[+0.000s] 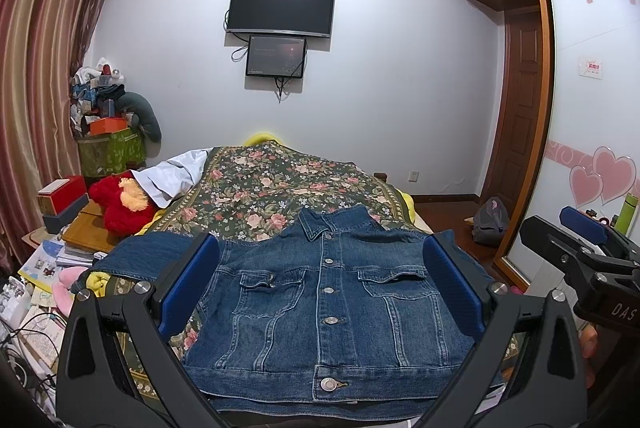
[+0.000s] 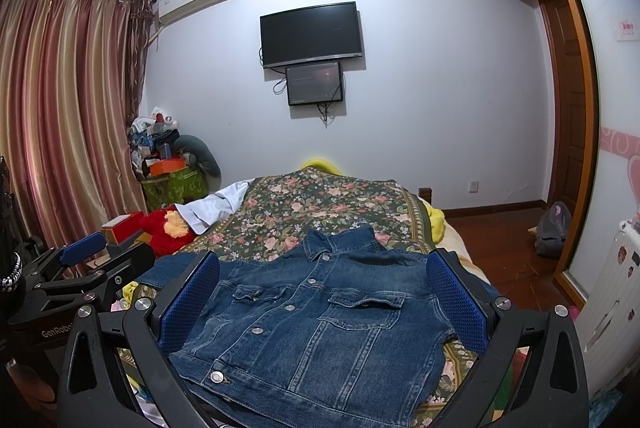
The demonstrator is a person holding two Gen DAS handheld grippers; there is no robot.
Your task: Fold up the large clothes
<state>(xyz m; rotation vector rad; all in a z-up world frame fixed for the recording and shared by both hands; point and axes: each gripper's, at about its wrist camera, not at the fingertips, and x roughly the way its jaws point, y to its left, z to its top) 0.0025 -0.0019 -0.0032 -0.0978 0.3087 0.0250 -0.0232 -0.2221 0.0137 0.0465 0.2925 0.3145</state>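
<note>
A blue denim jacket (image 1: 328,304) lies front up and buttoned on the floral bedspread (image 1: 272,195), collar away from me. One sleeve (image 1: 140,260) stretches out to the left; the right sleeve is not visible. My left gripper (image 1: 320,284) is open and empty, held above the jacket's near hem. My right gripper (image 2: 324,292) is open and empty, also above the jacket (image 2: 320,328). The right gripper also shows at the right edge of the left wrist view (image 1: 588,248), and the left gripper at the left edge of the right wrist view (image 2: 80,268).
A red plush toy (image 1: 120,203) and a white cloth (image 1: 176,175) lie at the bed's left side. Boxes, books and cables crowd the left (image 1: 48,268). A wardrobe (image 1: 592,107) stands right, a bag (image 1: 490,224) on the floor.
</note>
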